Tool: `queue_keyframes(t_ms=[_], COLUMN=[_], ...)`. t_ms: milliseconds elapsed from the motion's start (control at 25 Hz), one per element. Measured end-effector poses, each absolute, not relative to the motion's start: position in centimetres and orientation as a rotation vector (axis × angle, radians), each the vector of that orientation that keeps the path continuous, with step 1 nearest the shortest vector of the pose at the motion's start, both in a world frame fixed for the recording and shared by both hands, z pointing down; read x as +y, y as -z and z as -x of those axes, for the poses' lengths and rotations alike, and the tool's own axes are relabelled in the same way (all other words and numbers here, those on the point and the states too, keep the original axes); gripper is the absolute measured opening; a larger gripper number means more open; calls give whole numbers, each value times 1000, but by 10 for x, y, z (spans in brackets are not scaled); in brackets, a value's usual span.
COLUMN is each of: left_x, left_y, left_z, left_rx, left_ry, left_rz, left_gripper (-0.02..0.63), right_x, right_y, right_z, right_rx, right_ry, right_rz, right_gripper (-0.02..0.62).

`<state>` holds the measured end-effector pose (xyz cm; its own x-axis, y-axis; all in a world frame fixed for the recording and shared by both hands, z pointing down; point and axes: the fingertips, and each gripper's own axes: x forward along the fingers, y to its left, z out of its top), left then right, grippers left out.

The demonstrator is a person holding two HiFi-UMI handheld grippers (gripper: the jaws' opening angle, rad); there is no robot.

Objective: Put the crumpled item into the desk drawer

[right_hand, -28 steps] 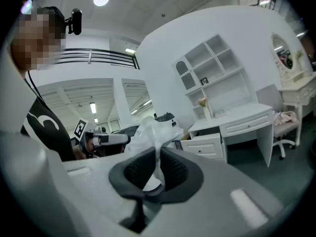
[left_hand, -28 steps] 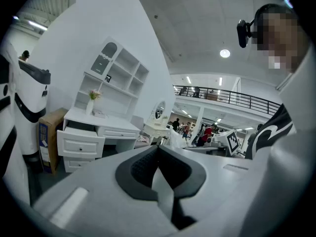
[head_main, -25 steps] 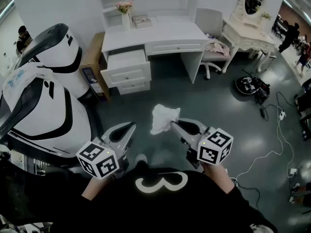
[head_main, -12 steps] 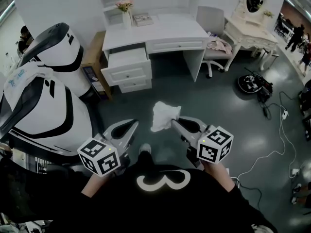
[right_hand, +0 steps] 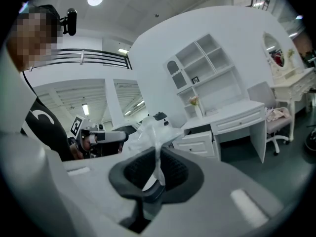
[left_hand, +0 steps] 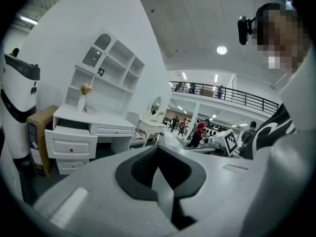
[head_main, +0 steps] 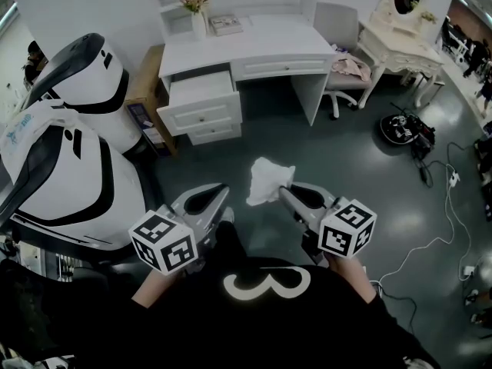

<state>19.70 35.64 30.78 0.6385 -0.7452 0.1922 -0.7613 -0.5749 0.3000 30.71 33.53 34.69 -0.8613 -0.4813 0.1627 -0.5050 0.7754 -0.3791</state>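
A person in a black top stands on a dark grey floor (head_main: 346,160) with a two-jaw gripper in each hand, facing a white desk (head_main: 261,46) set against the wall. The right gripper (head_main: 283,192) has its jaws closed almost fully on a crumpled white item (head_main: 269,179), a thin, filmy wad pinched between the pads and bunching up above the jaw tips. The item hangs in the air in front of the person, well apart from the desk. The left gripper (head_main: 223,193) is held level beside the right one, its jaws brought together with nothing between them.

The desk's top left drawer (head_main: 201,97) is pulled out, with its front well forward of the closed drawers beneath it. A vase of pink flowers (head_main: 197,12) and a book (head_main: 225,26) sit at the back of the desktop, below a white shelf unit. A brown cardboard box (head_main: 144,91) stands against the desk's left end, and a large white-and-black machine (head_main: 69,160) fills the left of the head view. To the right of the desk stands an office chair (head_main: 338,44) with a pink cloth (head_main: 350,68) on its seat, then a white dressing table (head_main: 400,48) with an oval mirror. White cables (head_main: 434,233) trail over the floor at right.
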Motion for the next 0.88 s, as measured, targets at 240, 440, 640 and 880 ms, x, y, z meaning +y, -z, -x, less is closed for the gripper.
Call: queue_keyframes(t_ms=[240, 440, 640, 880], left_x=[313, 261, 187, 84], left_y=[-318, -325, -324, -334], left_z=[-175, -147, -107, -44], left_rx=[-1187, -1169, -1160, -1165], left_ry=[-49, -58, -72, -101], left_rz=[-2495, -2476, -2450, -2387], left_gripper=[11, 11, 11, 11], right_x=[292, 241, 171, 73], right_y=[-357, -368, -370, -380], right_z=[-289, -261, -222, -161], right_rx=[-2884, -2847, -2826, -2785], right_ry=[-658, -685, -725, -803], right_rz=[-834, -851, -849, -834], right_gripper=[32, 32, 32, 32])
